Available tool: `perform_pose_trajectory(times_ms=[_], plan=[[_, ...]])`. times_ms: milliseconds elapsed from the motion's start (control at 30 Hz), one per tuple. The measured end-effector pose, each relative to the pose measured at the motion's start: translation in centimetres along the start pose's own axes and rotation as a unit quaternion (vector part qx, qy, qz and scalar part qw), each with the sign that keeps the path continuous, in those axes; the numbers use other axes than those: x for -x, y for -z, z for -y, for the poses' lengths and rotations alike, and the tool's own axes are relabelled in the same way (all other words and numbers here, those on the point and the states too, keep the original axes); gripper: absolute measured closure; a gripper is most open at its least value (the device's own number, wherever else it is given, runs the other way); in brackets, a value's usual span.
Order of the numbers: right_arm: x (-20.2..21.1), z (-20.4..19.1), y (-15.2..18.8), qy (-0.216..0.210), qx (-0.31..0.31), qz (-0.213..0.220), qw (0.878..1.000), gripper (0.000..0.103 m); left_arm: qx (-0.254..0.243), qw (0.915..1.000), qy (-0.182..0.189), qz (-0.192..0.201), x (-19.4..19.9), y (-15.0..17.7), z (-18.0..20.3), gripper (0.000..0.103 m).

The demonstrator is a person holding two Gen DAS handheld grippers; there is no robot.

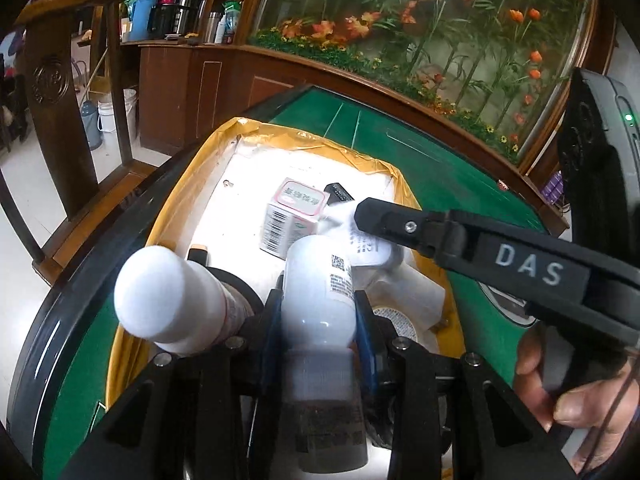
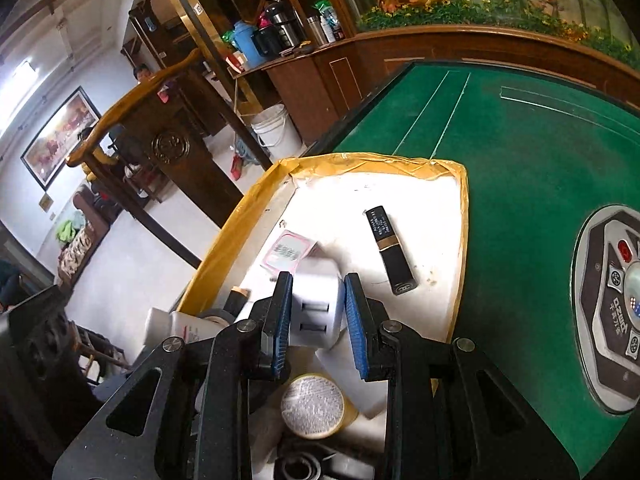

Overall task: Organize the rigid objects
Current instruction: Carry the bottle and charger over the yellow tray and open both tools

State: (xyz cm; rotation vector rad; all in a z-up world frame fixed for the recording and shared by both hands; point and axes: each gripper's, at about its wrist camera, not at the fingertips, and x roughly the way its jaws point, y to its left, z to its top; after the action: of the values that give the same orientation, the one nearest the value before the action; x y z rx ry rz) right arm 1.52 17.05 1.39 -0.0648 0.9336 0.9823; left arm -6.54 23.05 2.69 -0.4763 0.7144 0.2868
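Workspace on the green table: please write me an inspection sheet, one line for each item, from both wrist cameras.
Surface: green felt table with a control panel set in it.
Job's things: white tray with yellow taped rim holds a black lipstick tube, a small pink-topped box, a round labelled lid and a second white bottle.
Clutter: nothing seen on the felt itself.
Grippers: left gripper is shut on a white bottle; right gripper is shut on a white USB adapter.
Cables: thin cord beside the hand.
Surroundings: wooden chair, white buckets, flasks on a counter, flower display.
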Motion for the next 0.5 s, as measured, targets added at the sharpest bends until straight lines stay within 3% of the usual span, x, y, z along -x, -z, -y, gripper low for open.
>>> perform_pose_trajectory(times_ms=[233, 400, 500], plan=[[1.4, 0.9, 0.3, -0.018, -0.018, 0.005, 1.000, 0.075, -0.003, 1.0000, -0.001, 0.004, 0.7, 0.4, 0.3, 0.061], [4.6, 2.3, 1.3, -0.033, -0.043, 0.021, 0.998, 0.075, -0.010, 0.9998, -0.004, 0.017, 1.8, 0.7, 1.2, 0.044], [6.7, 3.6, 2.6, -0.037, -0.056, 0.027, 0.997, 0.075, -0.013, 0.9995, -0.013, 0.026, 2.3, 0.8, 1.9, 0.042]])
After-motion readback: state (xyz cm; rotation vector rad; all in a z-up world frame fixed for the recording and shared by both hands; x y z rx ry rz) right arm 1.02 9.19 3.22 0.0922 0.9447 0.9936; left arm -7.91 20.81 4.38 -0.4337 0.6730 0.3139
